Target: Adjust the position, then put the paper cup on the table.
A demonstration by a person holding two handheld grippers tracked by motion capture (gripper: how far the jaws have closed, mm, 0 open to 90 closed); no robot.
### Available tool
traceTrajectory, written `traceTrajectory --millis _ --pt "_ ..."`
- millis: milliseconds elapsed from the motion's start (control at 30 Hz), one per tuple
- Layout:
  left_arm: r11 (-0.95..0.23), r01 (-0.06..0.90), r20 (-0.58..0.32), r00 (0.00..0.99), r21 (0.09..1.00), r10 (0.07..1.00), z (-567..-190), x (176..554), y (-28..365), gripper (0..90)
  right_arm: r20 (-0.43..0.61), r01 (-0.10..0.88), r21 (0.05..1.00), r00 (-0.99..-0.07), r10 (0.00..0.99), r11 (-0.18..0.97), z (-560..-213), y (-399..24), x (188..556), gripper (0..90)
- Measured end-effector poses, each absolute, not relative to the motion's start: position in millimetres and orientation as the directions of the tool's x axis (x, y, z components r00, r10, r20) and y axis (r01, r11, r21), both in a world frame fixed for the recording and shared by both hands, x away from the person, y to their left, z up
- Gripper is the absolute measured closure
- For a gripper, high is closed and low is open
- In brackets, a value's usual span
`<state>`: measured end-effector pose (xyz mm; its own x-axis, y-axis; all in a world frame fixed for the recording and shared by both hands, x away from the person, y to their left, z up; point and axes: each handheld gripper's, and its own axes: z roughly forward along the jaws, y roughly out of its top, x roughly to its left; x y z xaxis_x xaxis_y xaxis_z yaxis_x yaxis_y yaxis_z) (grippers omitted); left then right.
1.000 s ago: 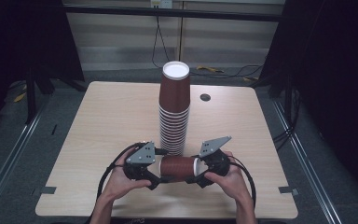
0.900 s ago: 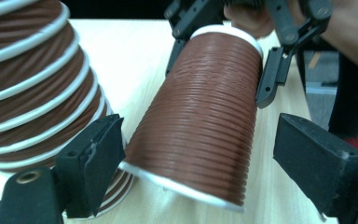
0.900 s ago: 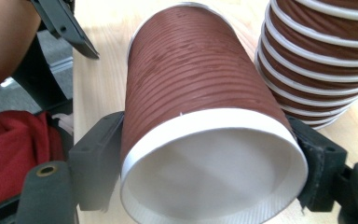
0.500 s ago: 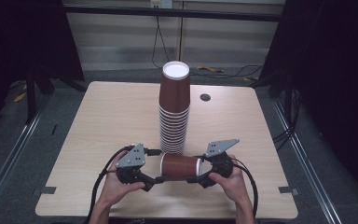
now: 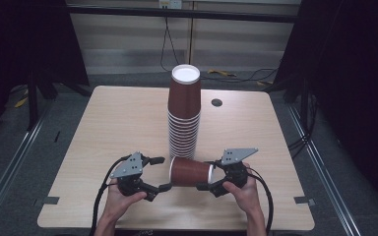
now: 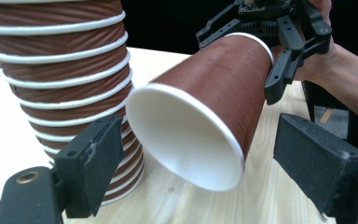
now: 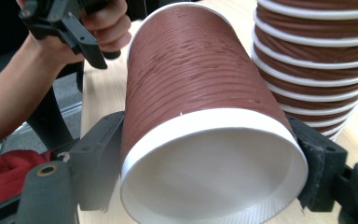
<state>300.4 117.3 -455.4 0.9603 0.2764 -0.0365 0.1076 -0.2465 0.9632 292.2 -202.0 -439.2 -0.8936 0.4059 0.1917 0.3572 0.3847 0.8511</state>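
Observation:
One brown paper cup (image 5: 189, 171) (image 6: 214, 93) (image 7: 191, 70) lies on its side, held level near the table's front edge. My right gripper (image 5: 204, 175) (image 7: 209, 163) is shut on its rim end, one jaw on each side of the wall. My left gripper (image 5: 161, 173) (image 6: 200, 154) stands open just off the cup's other, white end, its jaws wider than the cup and not touching it. Right behind the cup rises a tall stack of upturned brown cups (image 5: 183, 118) (image 6: 60, 70) (image 7: 321, 56). The right gripper (image 6: 261, 51) also shows in the left gripper view, the left gripper (image 7: 70, 32) in the right gripper view.
The light wooden table (image 5: 108, 128) has a small dark round hole (image 5: 216, 102) at the back right of the stack. Cables trail from both grippers toward the person. Dark floor and rails run along both sides of the table.
My left hand has drawn back to the left and slightly toward the person, away from the cup's end. The right gripper and the cup have stayed about where they were.

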Motion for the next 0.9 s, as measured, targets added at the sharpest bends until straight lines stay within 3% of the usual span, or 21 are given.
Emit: traceTrajectory --millis 900 --pt "-0.187 0.096 -0.051 0.971 0.978 0.232 -458.7 298.0 116.8 15.5 0.231 0.331 0.903 -0.912 0.340 0.274 -447.7 -200.3 291.0 22.2"
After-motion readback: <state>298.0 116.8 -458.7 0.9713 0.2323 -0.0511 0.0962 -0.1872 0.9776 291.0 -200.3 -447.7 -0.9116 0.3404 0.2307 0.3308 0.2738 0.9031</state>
